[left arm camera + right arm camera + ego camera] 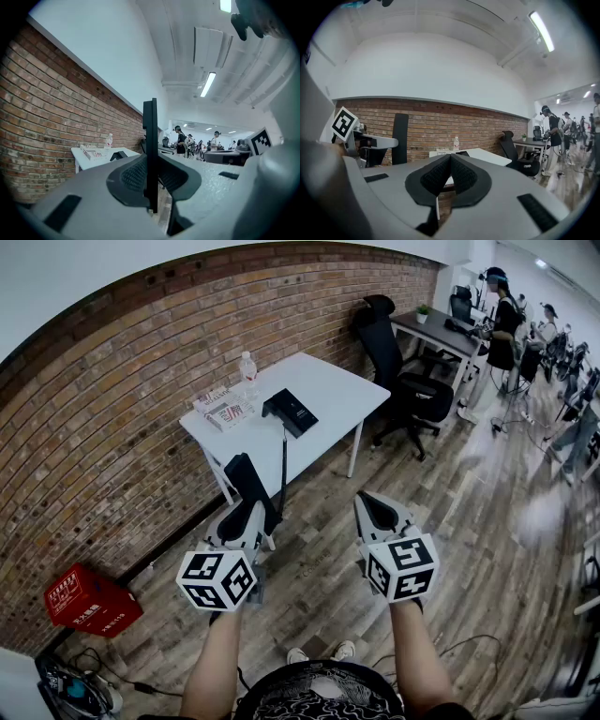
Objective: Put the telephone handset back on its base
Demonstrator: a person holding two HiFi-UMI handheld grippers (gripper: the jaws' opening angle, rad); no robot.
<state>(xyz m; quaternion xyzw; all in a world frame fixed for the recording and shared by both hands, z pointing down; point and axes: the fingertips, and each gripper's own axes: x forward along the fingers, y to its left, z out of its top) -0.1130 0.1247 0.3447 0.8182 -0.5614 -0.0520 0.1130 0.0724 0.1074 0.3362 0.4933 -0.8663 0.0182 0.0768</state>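
The handset (247,478) is only partly seen. In the head view its lower end is lost inside the left gripper (242,517). In the left gripper view (151,177) it shows edge-on as a narrow black strip (150,136), so I cannot tell which face is which. The jaws are closed on it from both sides.

Its long axis runs up out of the jaws, and the free end points away from the person toward the white table (333,395). A thin cord (284,463) seems to run from it to the black base (291,412) on the tabletop. The handset is over the wood floor, short of the table and well apart from the base.

Both bare forearms reach forward, with the grippers side by side. The right gripper (379,512) has its pads (464,176) pressed together on nothing.
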